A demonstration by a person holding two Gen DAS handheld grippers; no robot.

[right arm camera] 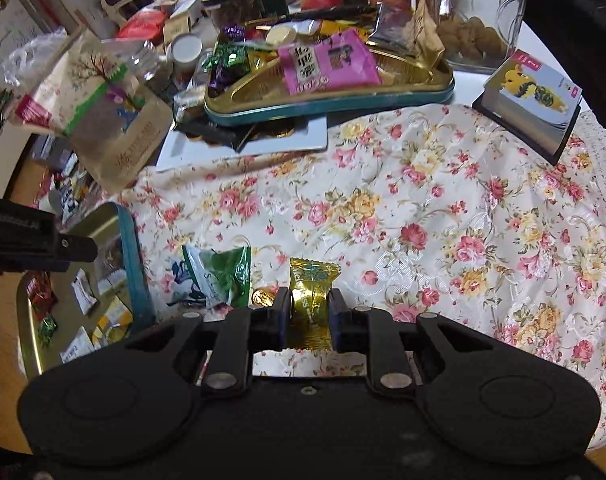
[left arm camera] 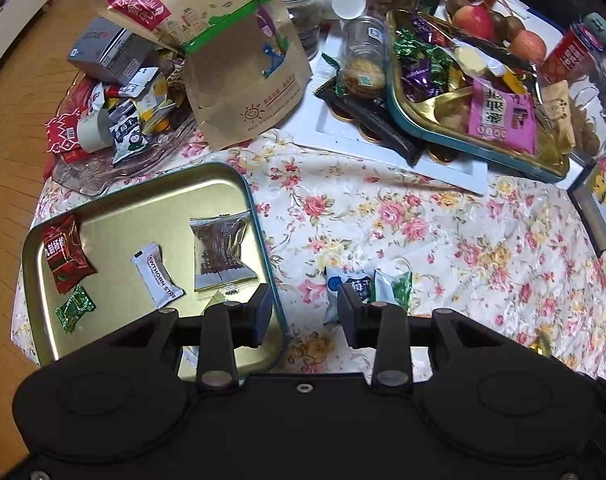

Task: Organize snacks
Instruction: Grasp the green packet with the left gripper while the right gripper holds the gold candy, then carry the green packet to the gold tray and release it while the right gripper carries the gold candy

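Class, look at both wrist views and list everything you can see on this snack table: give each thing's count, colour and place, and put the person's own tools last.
Tin lid: one, gold inside with a teal rim, near left on the cloth, holding five wrapped snacks.
Tin tray: one, gold and teal, far centre, heaped with sweets.
Pink packet: one, in the tin tray.
Paper bag: one, brown with a green band, far left.
Loose packets: two, green and blue-white, on the cloth beside the tin lid.
Glass jar: one, clear, far right, holding biscuits.
Apples: two, red, behind the tin tray.
Card box: one, far right.
Tablecloth: one, floral.
Gold sweet: one, clamped in the right fingers.
Left gripper: open, empty.
Right gripper: shut on the gold sweet.
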